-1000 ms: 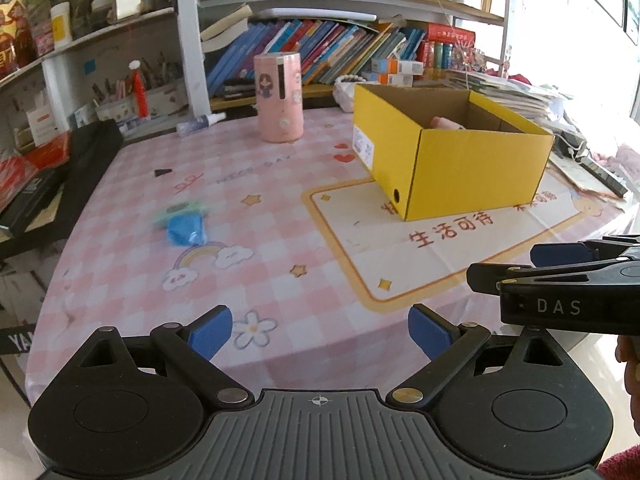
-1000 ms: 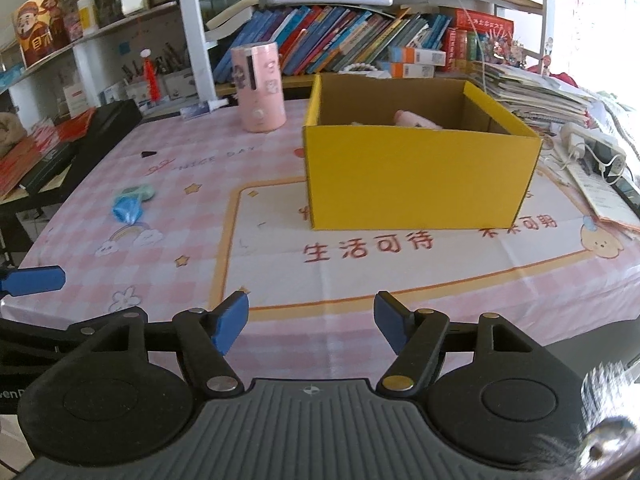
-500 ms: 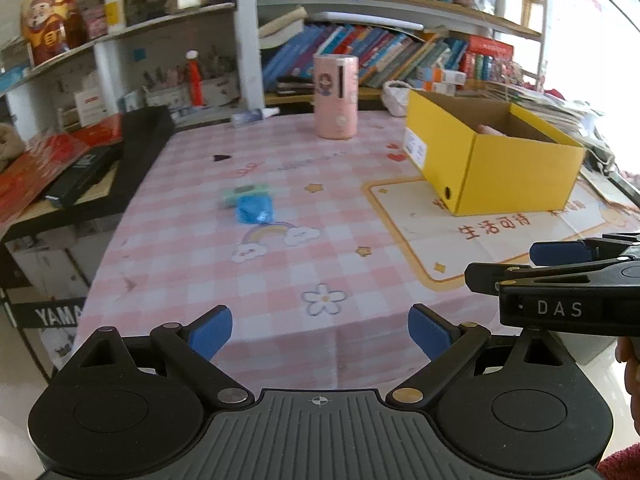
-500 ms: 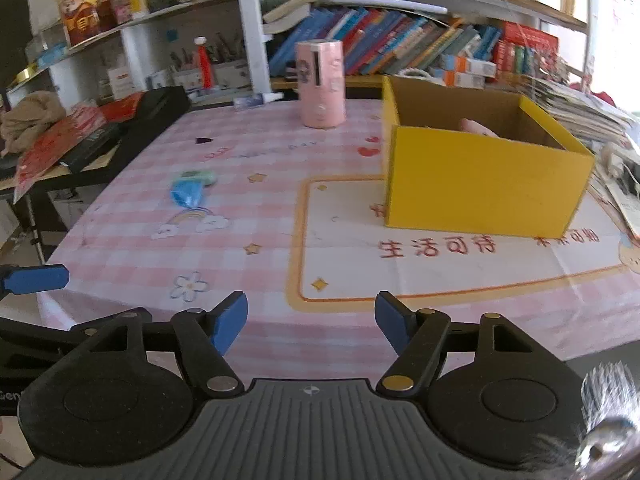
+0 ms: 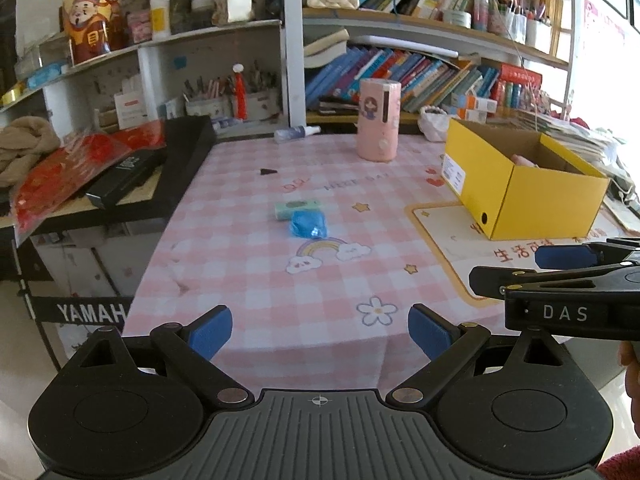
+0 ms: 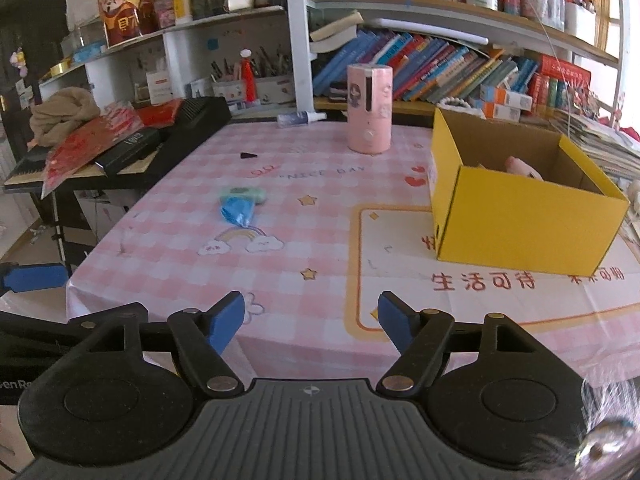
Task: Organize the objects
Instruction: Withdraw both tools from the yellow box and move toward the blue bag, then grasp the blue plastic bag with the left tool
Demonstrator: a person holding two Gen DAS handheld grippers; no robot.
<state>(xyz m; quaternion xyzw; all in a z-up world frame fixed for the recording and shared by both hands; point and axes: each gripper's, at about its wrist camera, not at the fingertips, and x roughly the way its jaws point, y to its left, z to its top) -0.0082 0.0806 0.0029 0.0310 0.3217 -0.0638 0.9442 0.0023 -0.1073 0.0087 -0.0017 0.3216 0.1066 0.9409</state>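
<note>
Both grippers have drawn back from the desk since a second ago, so the blue pouch point(image 5: 308, 224) and the mint-green packet point(image 5: 298, 208) now lie farther off, out in the middle of the pink checked cloth. The packet touches the pouch's far edge, its long axis running left to right; the pouch's narrower end points toward the near edge in the right wrist view. Both lie ahead and slightly left of the left gripper point(image 5: 320, 330), which looks the nearer of the two; the right gripper point(image 6: 311, 322) has them far off to its left. Each gripper is spread wide and holds nothing. To the right stands the yellow box point(image 6: 524, 220), open-topped, with something pink inside; the pink cylinder point(image 5: 379, 120) stands upright beyond.
</note>
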